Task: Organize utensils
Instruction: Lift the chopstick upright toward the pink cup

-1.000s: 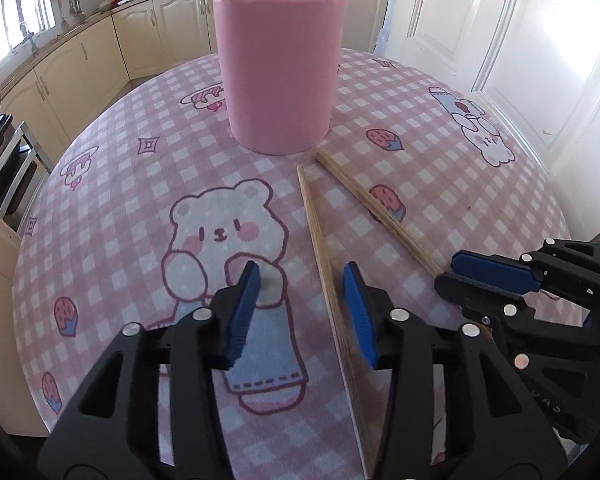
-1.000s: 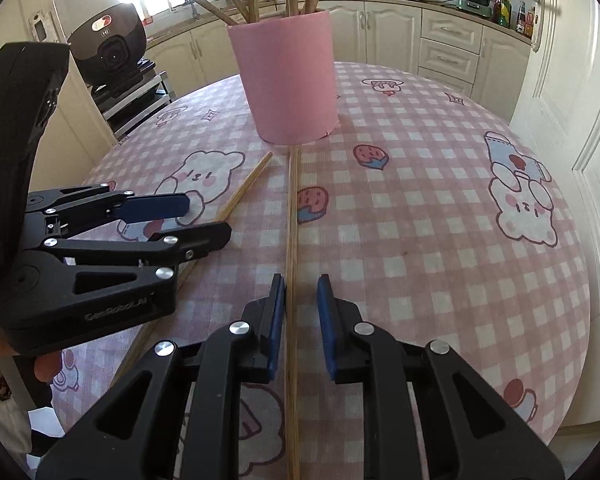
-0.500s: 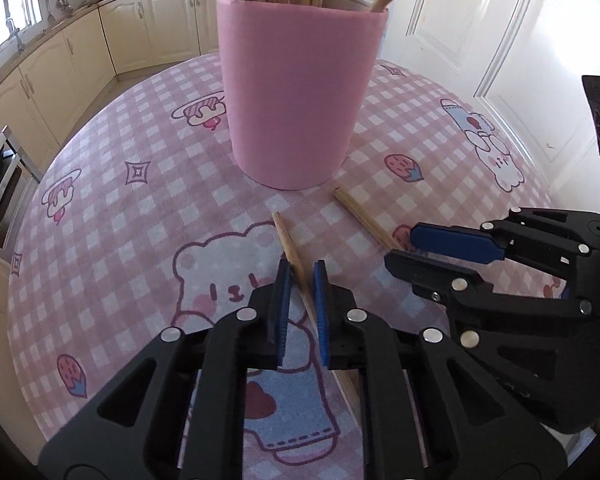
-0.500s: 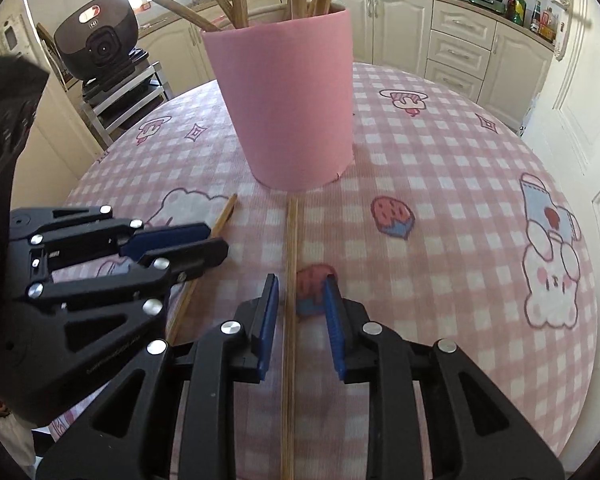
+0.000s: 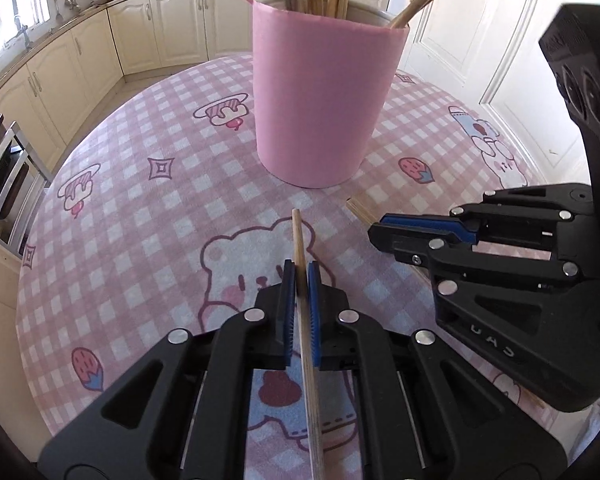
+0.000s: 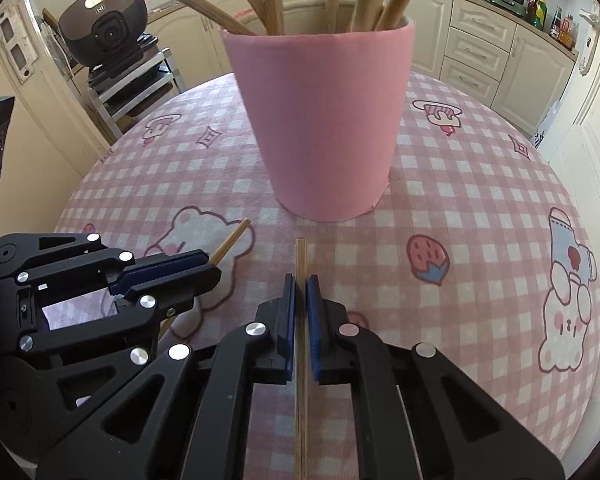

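Observation:
A pink cup (image 5: 324,100) holding several wooden sticks stands on the round table; it also shows in the right wrist view (image 6: 320,120). My left gripper (image 5: 300,276) is shut on a wooden stick (image 5: 299,236) whose tip points at the cup. My right gripper (image 6: 301,284) is shut on a second wooden stick (image 6: 301,256), its tip just short of the cup's base. The right gripper (image 5: 384,230) shows at the right of the left wrist view, the left gripper (image 6: 216,270) at the left of the right wrist view.
The table has a pink checked cloth (image 5: 140,208) with bear and strawberry prints. Cream kitchen cabinets (image 5: 172,24) stand behind. A dark appliance (image 6: 104,28) sits on a rack (image 6: 136,92) beside the table. A white door (image 5: 500,60) is on the right.
Both grippers have closed on their sticks and moved closer to the pink cup; the left gripper was wide open a second ago. The sticks' tips now sit just short of the cup's base.

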